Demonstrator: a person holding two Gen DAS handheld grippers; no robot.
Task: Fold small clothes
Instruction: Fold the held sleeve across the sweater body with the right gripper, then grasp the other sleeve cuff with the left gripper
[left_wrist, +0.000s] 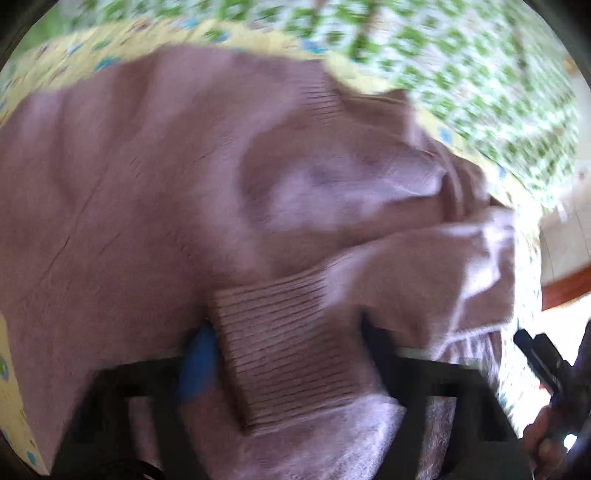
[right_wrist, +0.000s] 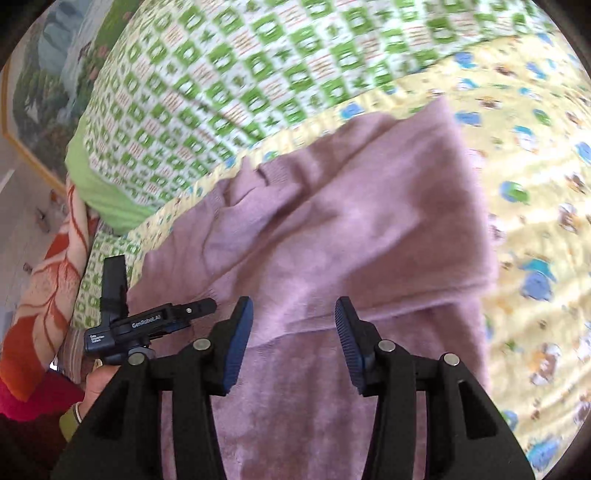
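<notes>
Right gripper (right_wrist: 293, 339) spread wide, blue pads (right_wrist: 240, 343) hovering over mauve sweater (right_wrist: 332, 229), nothing between them. Left gripper (left_wrist: 288, 354) blurred in own view, ribbed cuff (left_wrist: 280, 350) draped between fingers; whether clamped, cannot tell. Sweater spread on yellow printed sheet (right_wrist: 535, 221). Right view alone showing green-checked pillow (right_wrist: 221, 92) and left gripper from outside.

Yellow cartoon-print sheet (right_wrist: 535, 229), green patterned pillow (right_wrist: 221, 92), orange leaf-print blanket (right_wrist: 48, 288)
</notes>
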